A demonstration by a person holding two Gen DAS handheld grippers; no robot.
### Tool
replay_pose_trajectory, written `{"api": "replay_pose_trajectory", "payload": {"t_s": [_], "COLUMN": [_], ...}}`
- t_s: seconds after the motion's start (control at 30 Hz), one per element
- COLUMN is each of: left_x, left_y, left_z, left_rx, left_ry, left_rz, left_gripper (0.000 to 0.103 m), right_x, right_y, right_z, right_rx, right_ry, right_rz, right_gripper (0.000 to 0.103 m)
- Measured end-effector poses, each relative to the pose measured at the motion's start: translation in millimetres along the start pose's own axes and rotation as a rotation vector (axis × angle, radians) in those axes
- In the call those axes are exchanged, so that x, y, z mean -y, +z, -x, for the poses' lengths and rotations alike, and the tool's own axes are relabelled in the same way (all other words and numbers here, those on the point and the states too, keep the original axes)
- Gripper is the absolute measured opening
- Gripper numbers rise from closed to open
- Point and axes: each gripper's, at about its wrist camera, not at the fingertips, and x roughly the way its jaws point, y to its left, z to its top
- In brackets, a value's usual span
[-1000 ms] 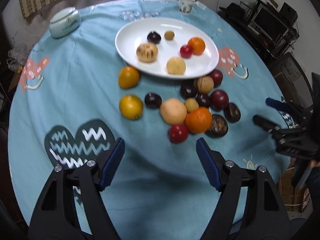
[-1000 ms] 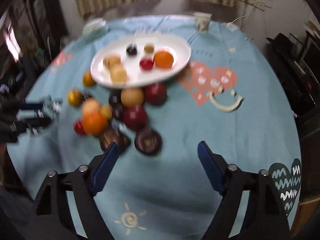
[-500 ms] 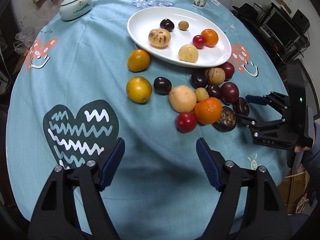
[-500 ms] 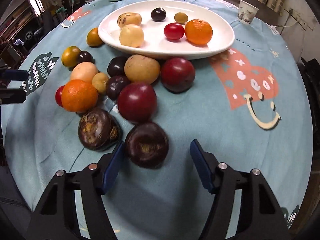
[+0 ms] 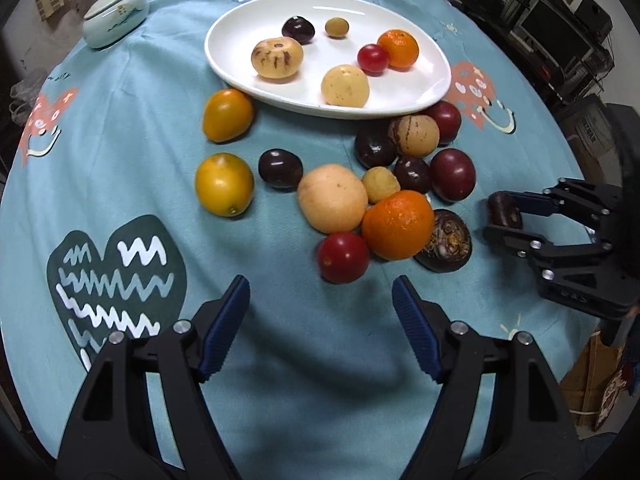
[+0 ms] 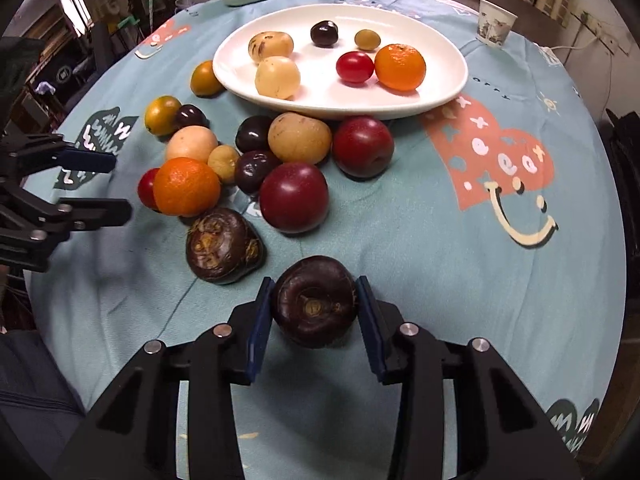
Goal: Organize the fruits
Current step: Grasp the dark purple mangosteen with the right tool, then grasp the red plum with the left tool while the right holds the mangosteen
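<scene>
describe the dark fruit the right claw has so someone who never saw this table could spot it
Start at the white oval plate, then come down past the loose fruit pile to its near edge. There the right claw is shut on a dark brown water chestnut. Its twin lies free on the cloth; only this one sits between blue pads.

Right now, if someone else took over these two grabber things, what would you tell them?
Right gripper: jaws shut on a dark brown water chestnut, just in front of the fruit pile.
Left gripper: jaws open, empty, above the cloth near the small red tomato.
Done: six fruits lie in the white plate.
Left: carry the held fruit to the plate, then the loose ones on the blue tablecloth, such as the orange, the second water chestnut and the two yellow fruits.
</scene>
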Motion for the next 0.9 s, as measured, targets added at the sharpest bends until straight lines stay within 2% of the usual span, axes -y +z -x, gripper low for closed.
{"api": "replay_pose_trajectory", "payload": {"t_s": [0.23,0.47,0.57,0.7,0.73,0.77,0.9], "left_x": [2,3,4,1,1,0,4], "left_y": [5,11,12,14,14,14,14], "left_z": [-21,-28,-30,-29,-28,-27,-26], "left_rx": [-0.04,-0.045,-0.045,-0.036,-0.035,-0.037,-0.041], "left_ry": [-0.001,-0.007,-0.012,-0.013,-0.032,-0.061,-0.054], "left_rz": [-0.016,-0.028,-0.033,-0.035,-0.033,-0.034,-0.052], "left_gripper": [0.074,0.073,0.069,0.053,0.04,0.032,0.03], "right_x": [0,-4,-7,-13,-14,-15,-18], "right_y": [-13,-15,-15,-15,-15,-16,-16], "right_z": [7,7,6,8,8,9,9], "right_rx": [0.007,0.003,-0.001,0.0,0.001,0.001,0.0], "right_ry": [0.023,0.043,0.051,0.054,0.054,0.055,0.052], "right_rz": [-0.067,-0.097,-0.105,-0.107,-0.108,-0.108,-0.11], "right_gripper": [0.041,0.041,0.041,0.041,0.041,0.041,0.041]}}
